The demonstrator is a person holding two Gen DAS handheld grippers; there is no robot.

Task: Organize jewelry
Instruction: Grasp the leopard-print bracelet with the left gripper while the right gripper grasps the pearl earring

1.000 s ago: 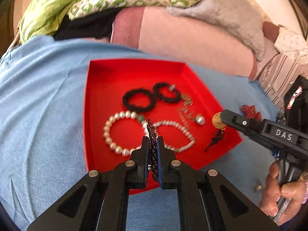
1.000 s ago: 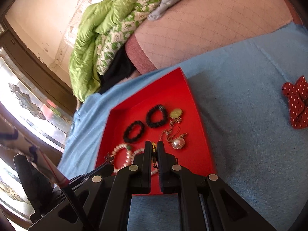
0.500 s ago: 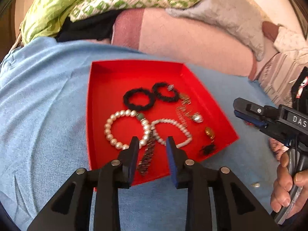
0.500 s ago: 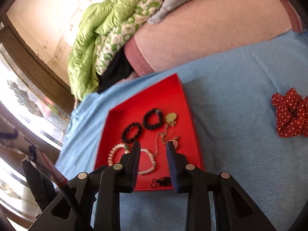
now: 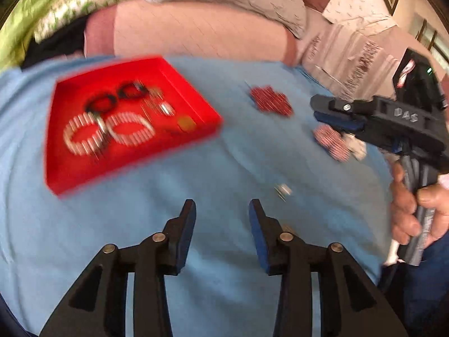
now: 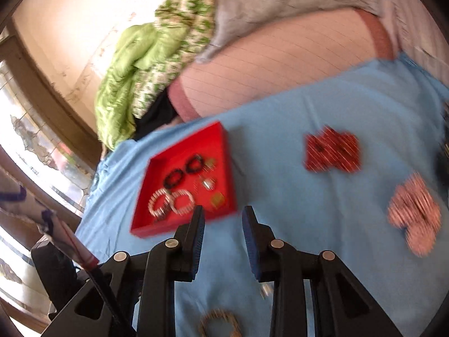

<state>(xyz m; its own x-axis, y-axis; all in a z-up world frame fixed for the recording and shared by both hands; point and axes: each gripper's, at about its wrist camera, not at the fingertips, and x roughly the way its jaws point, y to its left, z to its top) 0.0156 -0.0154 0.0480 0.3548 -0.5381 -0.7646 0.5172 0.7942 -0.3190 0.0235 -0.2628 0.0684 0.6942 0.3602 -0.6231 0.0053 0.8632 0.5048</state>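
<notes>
Left wrist view, blurred: left claw point(image 5: 221, 210) spread, empty, above the blue bedsheet point(image 5: 196, 185). Right claw point(image 6: 221, 219) also spread, empty. Red tray point(image 5: 132, 123) with pearl bracelets point(image 5: 109, 132) sits toward the sheet's far left. A small silver piece point(image 5: 283, 189) lies loose just ahead of the left claw; red bow point(image 6: 332, 153) and pink bow point(image 6: 414, 214) lie well right of the tray. Judgement: centre low over the silver piece, close gently without snagging cloth. Pink bolster point(image 6: 280, 64) and green quilt point(image 6: 123, 106) behind.

Bare blue sheet point(image 5: 224, 174) btwn red tray point(image 5: 196, 104) & red bow point(image 5: 270, 101); small stud point(image 5: 283, 189) only obstacle.
</notes>
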